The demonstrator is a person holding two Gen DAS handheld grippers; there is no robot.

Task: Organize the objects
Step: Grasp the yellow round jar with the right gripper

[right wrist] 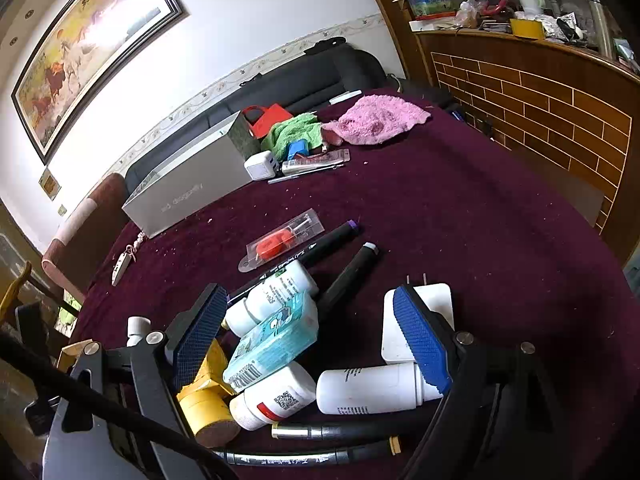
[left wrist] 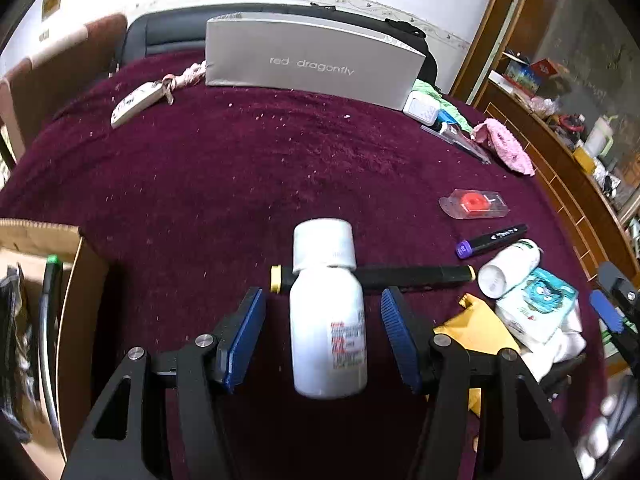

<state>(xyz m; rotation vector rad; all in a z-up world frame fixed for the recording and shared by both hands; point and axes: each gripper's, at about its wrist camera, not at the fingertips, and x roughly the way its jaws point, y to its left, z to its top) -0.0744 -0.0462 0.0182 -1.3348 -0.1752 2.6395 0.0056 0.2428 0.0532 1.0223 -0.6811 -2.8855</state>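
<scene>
A white wall [right wrist: 248,8] carries a framed horse painting [right wrist: 88,44]; a black sofa [right wrist: 320,76] sits below, a brick-patterned wooden counter [right wrist: 540,112] to the right

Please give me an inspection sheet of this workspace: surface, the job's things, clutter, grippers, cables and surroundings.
Surface: dark maroon plush cloth, speckled with pale crumbs.
Job's things: white plastic bottle with white cap lies between the left gripper fingers, untouched; black marker with yellow cap lies behind it; open brown cardboard box at left.
Clutter: heap of white bottles, teal tissue pack, yellow tape roll; grey shoebox; pink towel; green towel.
Grippers: left open around the bottle; right gripper open above the heap.
Cables: black cable crosses the right wrist view.
Surroundings: framed horse painting, wooden brick-pattern counter.
</scene>
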